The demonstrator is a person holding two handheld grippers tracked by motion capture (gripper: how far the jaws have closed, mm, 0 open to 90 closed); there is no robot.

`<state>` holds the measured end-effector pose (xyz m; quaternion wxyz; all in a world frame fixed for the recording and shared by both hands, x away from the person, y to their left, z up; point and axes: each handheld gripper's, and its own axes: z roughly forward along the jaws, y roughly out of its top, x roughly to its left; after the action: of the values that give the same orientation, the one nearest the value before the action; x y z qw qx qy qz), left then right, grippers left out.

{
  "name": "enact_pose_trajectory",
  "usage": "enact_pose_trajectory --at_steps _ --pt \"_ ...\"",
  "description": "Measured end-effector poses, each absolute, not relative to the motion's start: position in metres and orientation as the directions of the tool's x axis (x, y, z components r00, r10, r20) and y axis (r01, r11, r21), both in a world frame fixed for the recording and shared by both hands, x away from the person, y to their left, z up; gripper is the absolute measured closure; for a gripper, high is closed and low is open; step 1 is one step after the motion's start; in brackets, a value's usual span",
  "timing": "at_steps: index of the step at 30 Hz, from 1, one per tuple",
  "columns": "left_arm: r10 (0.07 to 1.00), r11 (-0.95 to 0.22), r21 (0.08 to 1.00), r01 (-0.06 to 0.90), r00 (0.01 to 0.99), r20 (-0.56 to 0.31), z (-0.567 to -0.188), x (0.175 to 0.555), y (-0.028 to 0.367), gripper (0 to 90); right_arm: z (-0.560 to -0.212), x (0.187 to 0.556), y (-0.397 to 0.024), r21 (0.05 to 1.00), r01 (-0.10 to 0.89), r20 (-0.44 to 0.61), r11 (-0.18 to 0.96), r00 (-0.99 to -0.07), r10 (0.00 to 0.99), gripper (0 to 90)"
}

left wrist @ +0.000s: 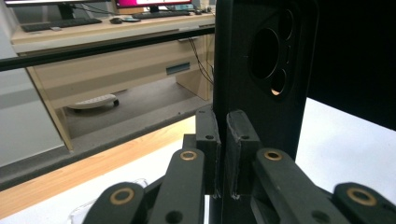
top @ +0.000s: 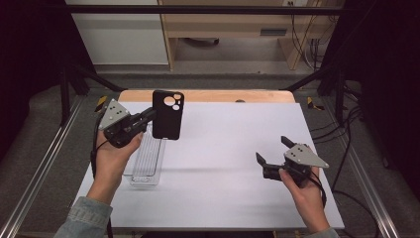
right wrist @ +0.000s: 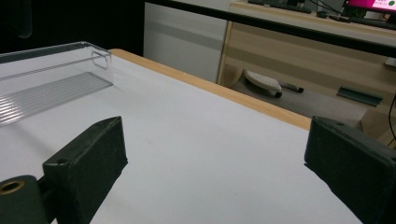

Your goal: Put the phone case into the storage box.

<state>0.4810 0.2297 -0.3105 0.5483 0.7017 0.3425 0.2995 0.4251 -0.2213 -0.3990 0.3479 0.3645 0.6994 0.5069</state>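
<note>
A black phone case [top: 167,115] with round camera cut-outs hangs upright above the table's left side. My left gripper [top: 150,117] is shut on its left edge; in the left gripper view the two pads [left wrist: 240,154] clamp the wall of the case [left wrist: 266,70]. Below it lies a clear plastic tray [top: 147,159] on the white table top [top: 223,148]. My right gripper [top: 273,150] is held low at the right, jaws wide apart, nothing between them. In the right gripper view its fingertips [right wrist: 93,158] frame bare table, with the tray [right wrist: 51,84] far left.
The wooden table edge [top: 208,95] runs along the back. Black frame bars [top: 198,9] cross above and at both sides. Beyond the table stand a wooden desk [top: 233,25] and a white cabinet [top: 119,29].
</note>
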Motion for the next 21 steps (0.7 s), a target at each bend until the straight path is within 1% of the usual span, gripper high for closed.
enact_pose_trajectory --at_steps 17,21 --pt "0.835 -0.155 0.981 0.121 0.546 0.064 -0.291 0.485 0.252 84.5 -0.416 0.41 -0.239 0.978 0.114 -0.102 0.175 -0.47 0.877 5.8" --pt "0.839 -0.161 0.98 0.115 0.539 0.074 -0.287 0.488 0.258 84.5 -0.421 0.405 -0.243 0.979 0.109 -0.107 0.172 -0.445 0.889 5.8"
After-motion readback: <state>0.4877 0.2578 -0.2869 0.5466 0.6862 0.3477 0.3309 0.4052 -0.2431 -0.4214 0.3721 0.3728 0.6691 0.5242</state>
